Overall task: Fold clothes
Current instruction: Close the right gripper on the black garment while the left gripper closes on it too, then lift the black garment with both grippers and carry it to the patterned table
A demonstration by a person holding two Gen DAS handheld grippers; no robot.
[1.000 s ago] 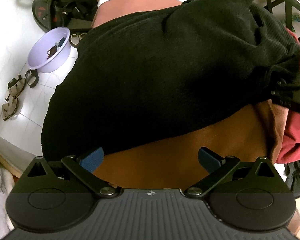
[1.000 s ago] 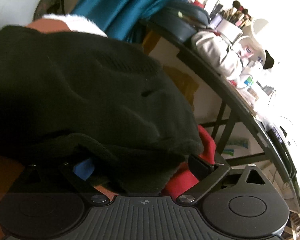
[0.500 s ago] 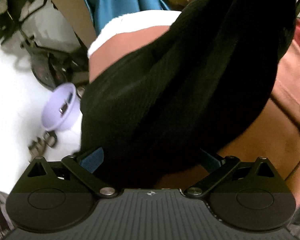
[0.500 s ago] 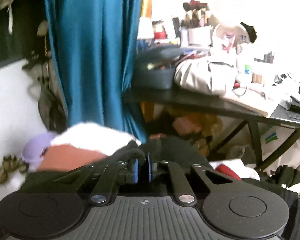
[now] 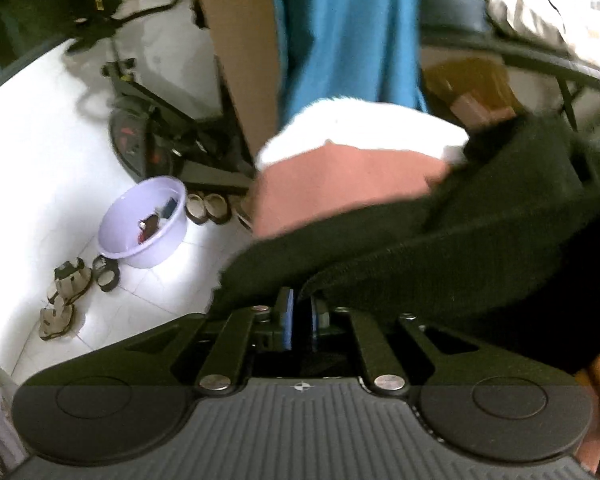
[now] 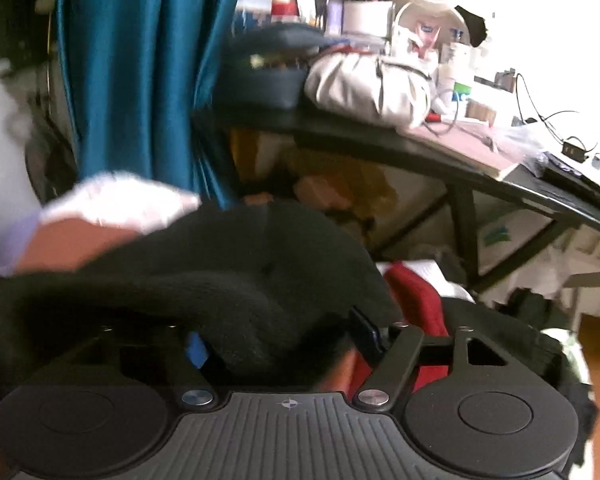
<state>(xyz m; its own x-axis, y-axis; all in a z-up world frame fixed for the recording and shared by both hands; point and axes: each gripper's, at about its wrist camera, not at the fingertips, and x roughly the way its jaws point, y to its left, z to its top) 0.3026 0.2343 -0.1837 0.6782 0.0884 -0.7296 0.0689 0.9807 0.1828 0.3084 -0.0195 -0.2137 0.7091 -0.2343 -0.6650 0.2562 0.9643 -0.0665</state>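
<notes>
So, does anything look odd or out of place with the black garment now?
Yes. The black garment is bunched in a thick roll, not flat. The left gripper is shut on its edge, while the right gripper is opening around the roll, so one side may sag.

Black garment (image 5: pixel 480 248): thick matt knit cloth, fuzzy. Red cloth (image 6: pixel 414 300): soft, matt. Teal curtain (image 6: pixel 140 72): smooth fabric, slight sheen. Lilac basin (image 5: pixel 140 224): glossy plastic. Floor (image 5: pixel 40 152): glossy white tile. Gripper housing (image 5: pixel 300 432): ribbed matt plastic.
</notes>
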